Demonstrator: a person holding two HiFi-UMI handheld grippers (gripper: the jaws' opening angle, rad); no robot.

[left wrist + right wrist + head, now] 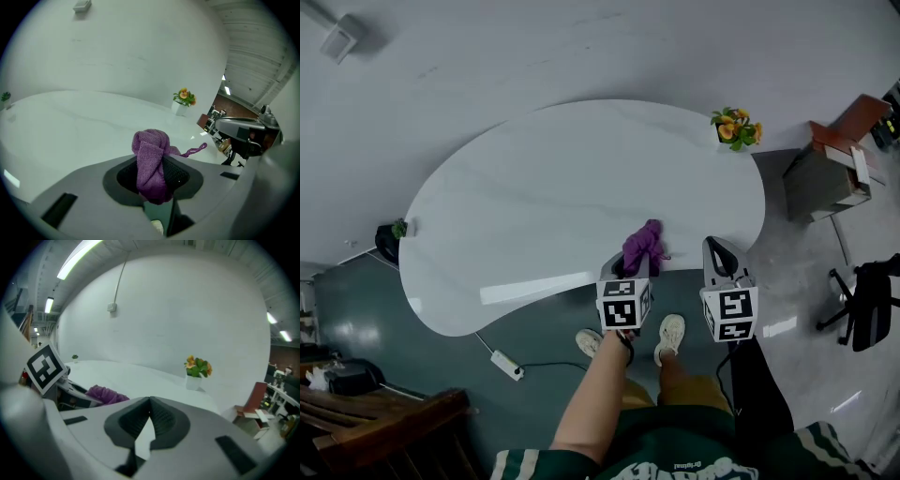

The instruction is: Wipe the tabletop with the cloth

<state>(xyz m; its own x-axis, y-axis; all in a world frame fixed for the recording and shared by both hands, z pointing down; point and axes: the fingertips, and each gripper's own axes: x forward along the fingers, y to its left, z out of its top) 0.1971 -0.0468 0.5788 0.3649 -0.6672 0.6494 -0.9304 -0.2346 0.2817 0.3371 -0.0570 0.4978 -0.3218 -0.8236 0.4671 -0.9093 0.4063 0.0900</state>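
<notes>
Head view, lower center: you are holding the left gripper (634,269) with its jaws clamping the purple cloth (643,244), which is resting at the near edge of the white table (544,187). Just right, your right gripper (718,251) is hovering with its jaws pressed together, empty. At upper right, a flower pot (734,127) is standing on the table's far edge.
</notes>
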